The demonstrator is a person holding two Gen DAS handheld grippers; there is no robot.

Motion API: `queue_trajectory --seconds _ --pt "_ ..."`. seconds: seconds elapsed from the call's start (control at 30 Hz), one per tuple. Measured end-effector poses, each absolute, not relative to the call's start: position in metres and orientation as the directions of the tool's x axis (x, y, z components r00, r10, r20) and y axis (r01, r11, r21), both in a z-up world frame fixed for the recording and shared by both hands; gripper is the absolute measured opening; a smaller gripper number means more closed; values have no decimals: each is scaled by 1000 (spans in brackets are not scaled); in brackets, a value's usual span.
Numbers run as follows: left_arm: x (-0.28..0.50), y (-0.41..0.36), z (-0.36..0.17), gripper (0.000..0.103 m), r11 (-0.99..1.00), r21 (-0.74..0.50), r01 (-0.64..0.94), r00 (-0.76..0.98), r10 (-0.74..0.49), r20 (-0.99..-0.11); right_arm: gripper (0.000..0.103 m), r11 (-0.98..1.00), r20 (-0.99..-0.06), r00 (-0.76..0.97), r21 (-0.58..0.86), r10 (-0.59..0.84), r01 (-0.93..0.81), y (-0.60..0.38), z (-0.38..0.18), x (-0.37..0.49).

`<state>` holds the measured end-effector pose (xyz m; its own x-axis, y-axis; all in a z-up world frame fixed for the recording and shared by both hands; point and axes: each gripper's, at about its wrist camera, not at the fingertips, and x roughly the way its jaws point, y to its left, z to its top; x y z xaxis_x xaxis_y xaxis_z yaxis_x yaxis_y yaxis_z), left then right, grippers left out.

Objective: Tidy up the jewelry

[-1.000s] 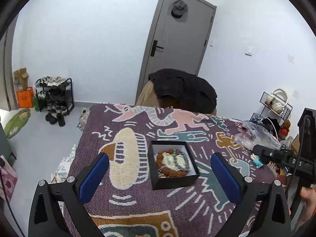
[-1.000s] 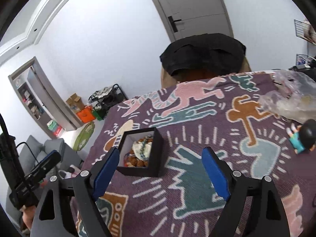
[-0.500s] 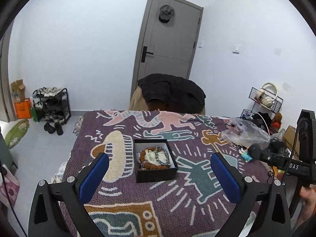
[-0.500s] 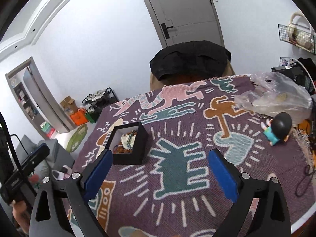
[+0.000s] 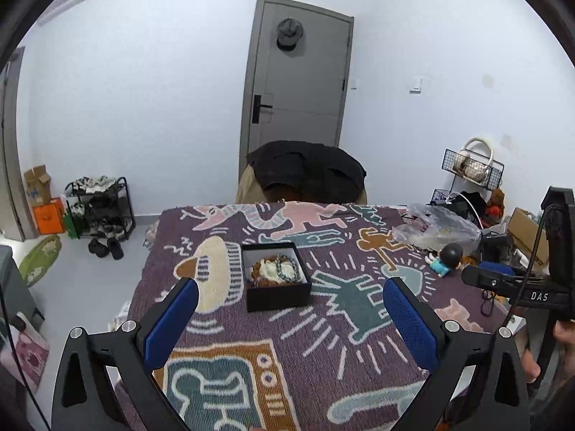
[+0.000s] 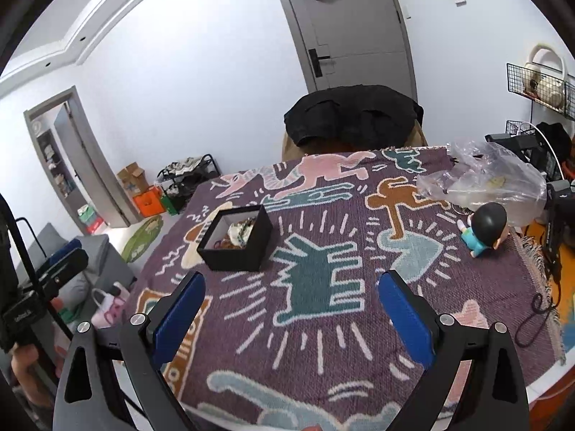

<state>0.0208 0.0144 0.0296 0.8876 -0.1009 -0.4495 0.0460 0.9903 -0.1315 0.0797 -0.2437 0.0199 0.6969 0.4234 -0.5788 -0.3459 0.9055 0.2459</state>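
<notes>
A black open box [image 5: 278, 292] stands on the patterned purple rug that covers the table [image 5: 323, 341]. It holds a heap of jewelry [image 5: 276, 269]: brown beads, a white piece and a grey-green bead bracelet. My left gripper [image 5: 289, 318] is open and empty, above the table's near part, just short of the box. In the right wrist view the box [image 6: 237, 248] stands to the left, with jewelry [image 6: 239, 233] partly hidden by its wall. My right gripper [image 6: 291, 309] is open and empty, to the right of the box and nearer than it.
A crumpled clear plastic bag [image 6: 485, 179] and a small doll with a black head [image 6: 485, 228] lie at the table's right side. A chair with a black jacket [image 5: 309, 172] stands behind the table. Black cables [image 6: 539, 309] hang at the right edge.
Both grippers have drawn back and up from the box, so it looks smaller and farther. Both stay open. The jewelry lies in the box as before.
</notes>
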Motion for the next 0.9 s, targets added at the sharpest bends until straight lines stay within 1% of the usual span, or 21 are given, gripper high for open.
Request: queue_trajectory --seconds 0.1,0.2,0.33,0.43,0.73,0.9 --pt "10 16 23 103 991 -131 32 884 -90 -458 98 901 -590 683 234 430 -364 -248 16 73" --pt "5 16 21 103 992 -121 20 882 -75 -465 98 896 -583 685 210 436 -392 -249 19 65" --pt "-1 18 24 103 996 -86 1 895 -39 -443 98 884 -587 671 194 453 -426 -248 15 58" --pt "-5 22 23 103 995 -102 3 898 -48 -436 98 884 -597 667 176 446 -434 -243 11 58" --pt "-3 30 16 103 994 -111 -14 897 -36 -441 98 879 -605 653 185 455 -440 -231 5 59" --pt "-4 29 16 103 995 -92 -26 898 -17 -440 98 882 -604 656 195 452 -429 -232 4 60"
